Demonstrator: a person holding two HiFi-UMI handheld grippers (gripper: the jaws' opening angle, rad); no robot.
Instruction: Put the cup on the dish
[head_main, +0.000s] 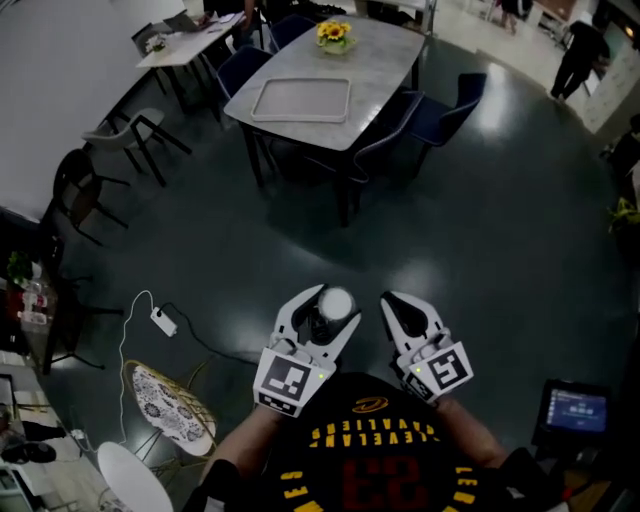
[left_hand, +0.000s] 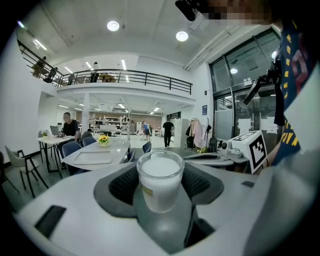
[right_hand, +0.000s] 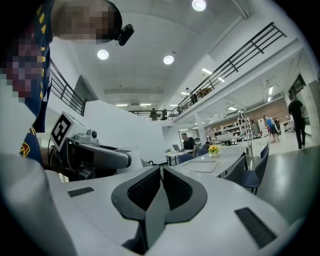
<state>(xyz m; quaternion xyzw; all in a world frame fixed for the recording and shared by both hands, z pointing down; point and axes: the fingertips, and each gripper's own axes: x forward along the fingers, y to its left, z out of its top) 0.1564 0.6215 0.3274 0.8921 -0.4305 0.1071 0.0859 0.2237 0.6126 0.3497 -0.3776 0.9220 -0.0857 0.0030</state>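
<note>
We hold the cup (left_hand: 160, 175), a clear glass of something white with a small yellowish label too blurred to read, upright in the wide jaws of the left gripper (head_main: 322, 310), while the right gripper (right_hand: 161, 175) is closed and empty. Across the dark glossy floor (head_main: 470, 230) stands a grey desk (head_main: 385, 75) bearing a tray (head_main: 300, 100) and yellow flowers (head_main: 334, 35).

White cup (left_hand: 160, 181); yellow flowers (head_main: 333, 32) (grey table (head_main: 385, 62)).

Your cup (left_hand: 160, 176) looked clear, smooth and glossy, like glass. On your left gripper (left_hand: 161, 171), the fingers (left_hand: 75, 210) were matt pale plastic and their pads (left_hand: 123, 185) dark, finely dimpled, rubbery. The floor (head_main: 480, 220) shone dark and polished; the table (head_main: 385, 75) top looked smooth, stone-like.
</note>
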